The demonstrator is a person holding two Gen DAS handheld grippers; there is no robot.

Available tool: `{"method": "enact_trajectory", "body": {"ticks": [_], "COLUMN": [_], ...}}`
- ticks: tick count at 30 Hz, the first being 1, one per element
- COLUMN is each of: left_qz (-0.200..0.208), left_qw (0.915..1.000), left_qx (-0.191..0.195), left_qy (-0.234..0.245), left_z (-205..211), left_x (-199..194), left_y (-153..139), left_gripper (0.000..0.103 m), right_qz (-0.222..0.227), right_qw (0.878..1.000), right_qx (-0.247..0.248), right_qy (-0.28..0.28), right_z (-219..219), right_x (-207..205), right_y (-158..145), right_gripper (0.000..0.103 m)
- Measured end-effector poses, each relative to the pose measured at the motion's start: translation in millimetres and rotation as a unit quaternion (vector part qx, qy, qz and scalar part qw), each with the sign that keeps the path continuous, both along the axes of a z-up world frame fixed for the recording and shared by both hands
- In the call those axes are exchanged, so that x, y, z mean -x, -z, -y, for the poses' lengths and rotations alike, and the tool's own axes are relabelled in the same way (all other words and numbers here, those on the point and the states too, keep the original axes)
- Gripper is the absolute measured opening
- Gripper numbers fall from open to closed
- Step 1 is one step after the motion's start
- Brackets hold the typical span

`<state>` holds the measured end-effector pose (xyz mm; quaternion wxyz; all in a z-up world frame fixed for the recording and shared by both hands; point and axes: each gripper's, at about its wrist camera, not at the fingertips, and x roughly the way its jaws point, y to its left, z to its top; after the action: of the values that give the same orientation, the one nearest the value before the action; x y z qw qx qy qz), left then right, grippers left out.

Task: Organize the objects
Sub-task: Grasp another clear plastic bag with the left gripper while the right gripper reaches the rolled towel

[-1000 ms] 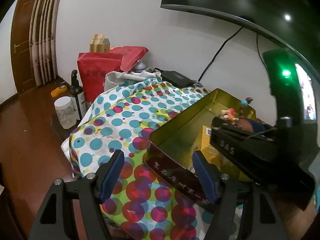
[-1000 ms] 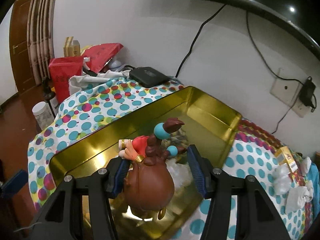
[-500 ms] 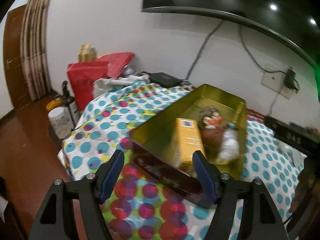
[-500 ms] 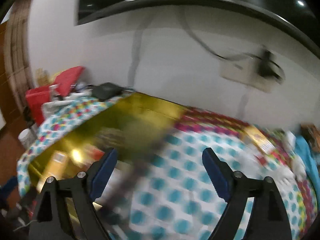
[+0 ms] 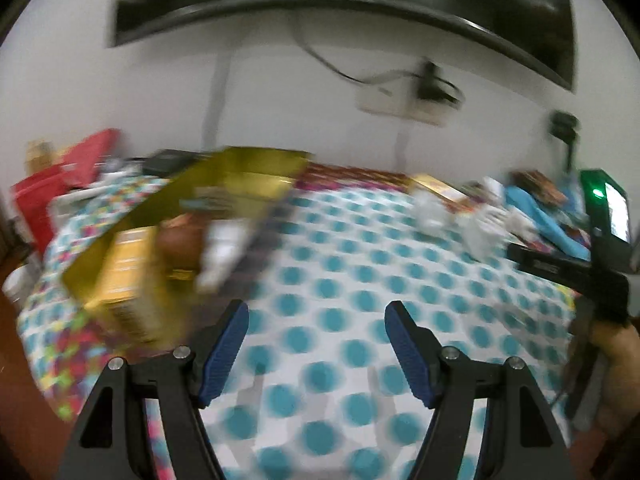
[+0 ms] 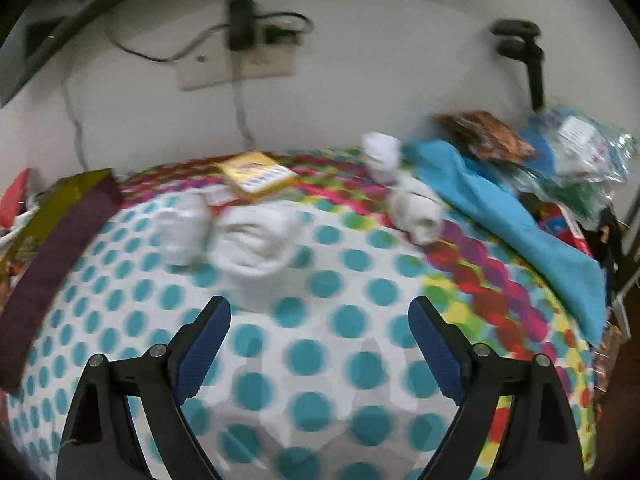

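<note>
An open gold tin [image 5: 256, 176] sits at the left of the dotted tablecloth [image 5: 360, 288]. Inside it lie a yellow box [image 5: 124, 264], a brown figurine [image 5: 180, 240] and a white bundle [image 5: 224, 248]. My left gripper [image 5: 316, 320] is open over bare cloth to the right of the tin. My right gripper [image 6: 320, 316] hangs over the cloth with its jaws opening and nothing between them. Just beyond it lie white rolled cloths [image 6: 256, 240], a second yellow box [image 6: 256, 176] and more white rolls [image 6: 412, 208]. All of this is blurred.
A blue cloth [image 6: 500, 216] and plastic-wrapped packs [image 6: 576, 148] crowd the table's right end. Red bags [image 5: 60, 176] stand left of the table. A wall socket with cables [image 6: 240, 60] is behind. The right gripper's body [image 5: 560, 268] and a hand [image 5: 616, 352] show at the right.
The right gripper let go of the brown figurine, which now lies in the tin, and its jaws widened. Both grippers swung right, away from the tin and over the dotted cloth.
</note>
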<state>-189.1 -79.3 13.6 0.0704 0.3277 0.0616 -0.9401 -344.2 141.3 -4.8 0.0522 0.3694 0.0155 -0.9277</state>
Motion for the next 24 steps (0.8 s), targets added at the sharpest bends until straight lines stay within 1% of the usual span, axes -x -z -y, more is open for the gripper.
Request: {"method": "enact_trajectory", "body": {"ticks": [2,4,6,7,10,12,15,18,22,24], "left_qz": [0.000,0.004,0.000,-0.002,0.006,0.022,0.045,0.054,0.065,0.078], "left_qw": [0.9997,0.9985,0.9972,0.9966,0.9955,0.9952,0.9947,0.9942,0.9938,0.9936], "left_qx": [0.003,0.019,0.043,0.049,0.059,0.060,0.049,0.029,0.004,0.023], "left_qy": [0.025,0.051,0.061,0.066,0.074,0.073,0.079,0.089,0.090,0.078], "left_z": [-16,-31,-43,-47,-58,-59,-63,-68,-78,-85], "left_x": [19,41,61,71,113,134,167,184,205,216], "left_y": [-3,-5,-7,-8,-4,2,15,23,33,39], "left_gripper": [0.073,0.073,0.073,0.073,0.073,0.073,0.073,0.073,0.073,0.073], "right_qz": [0.014,0.034,0.061,0.067,0.069,0.072,0.077,0.079,0.077,0.078], "right_qw": [1.000,0.999,0.997,0.996,0.995,0.995,0.996,0.996,0.996,0.996], "right_qx": [0.001,0.020,0.033,0.040,0.058,0.052,0.036,0.030,0.039,0.039], "right_qy": [0.012,0.026,0.036,0.037,0.049,0.050,0.040,0.030,0.030,0.030], "right_z": [-9,-20,-27,-28,-35,-34,-26,-22,-25,-25], "right_x": [5,14,21,22,20,20,22,22,22,23], "right_y": [4,9,16,18,20,21,21,21,21,21], "right_gripper": [0.090,0.090,0.090,0.090,0.090,0.091,0.093,0.093,0.093,0.093]}}
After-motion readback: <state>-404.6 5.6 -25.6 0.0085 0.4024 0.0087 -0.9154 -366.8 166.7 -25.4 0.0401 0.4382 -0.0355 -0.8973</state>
